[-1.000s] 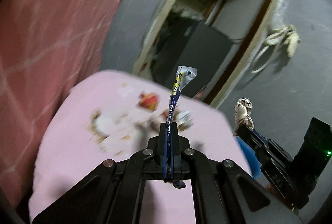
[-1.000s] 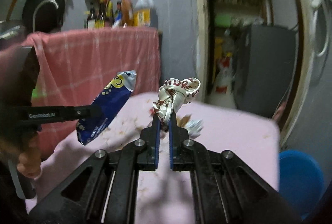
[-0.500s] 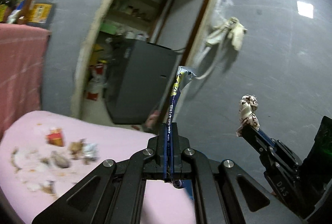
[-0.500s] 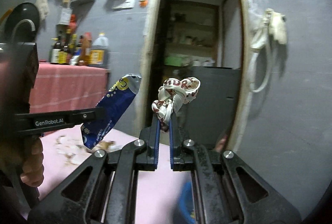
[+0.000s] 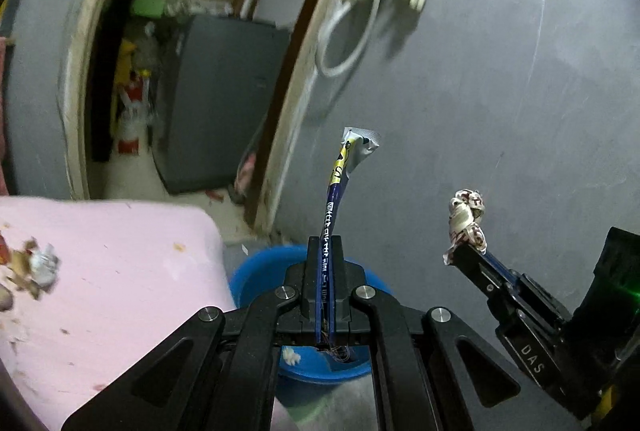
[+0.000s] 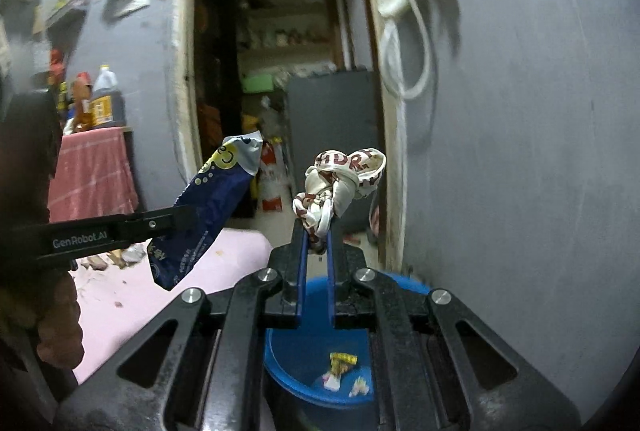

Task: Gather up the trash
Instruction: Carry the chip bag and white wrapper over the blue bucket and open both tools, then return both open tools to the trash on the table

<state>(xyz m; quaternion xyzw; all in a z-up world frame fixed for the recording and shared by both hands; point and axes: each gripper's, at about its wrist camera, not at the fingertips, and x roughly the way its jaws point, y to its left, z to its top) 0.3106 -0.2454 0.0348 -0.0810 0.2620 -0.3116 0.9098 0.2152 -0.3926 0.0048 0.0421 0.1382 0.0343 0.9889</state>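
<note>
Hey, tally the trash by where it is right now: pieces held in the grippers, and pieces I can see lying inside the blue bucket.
Held in grippers: 2, a flat dark-blue snack wrapper and a knotted white-and-maroon wrapper
Inside the blue plastic bucket: 3 small scraps, as far as visible
Total: 5

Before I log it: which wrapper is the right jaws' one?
Look right of the doorway, above the blue bin. The right gripper is shut on a crumpled white wrapper with red letters, unlike the flat blue snack packet in the left gripper.
</note>
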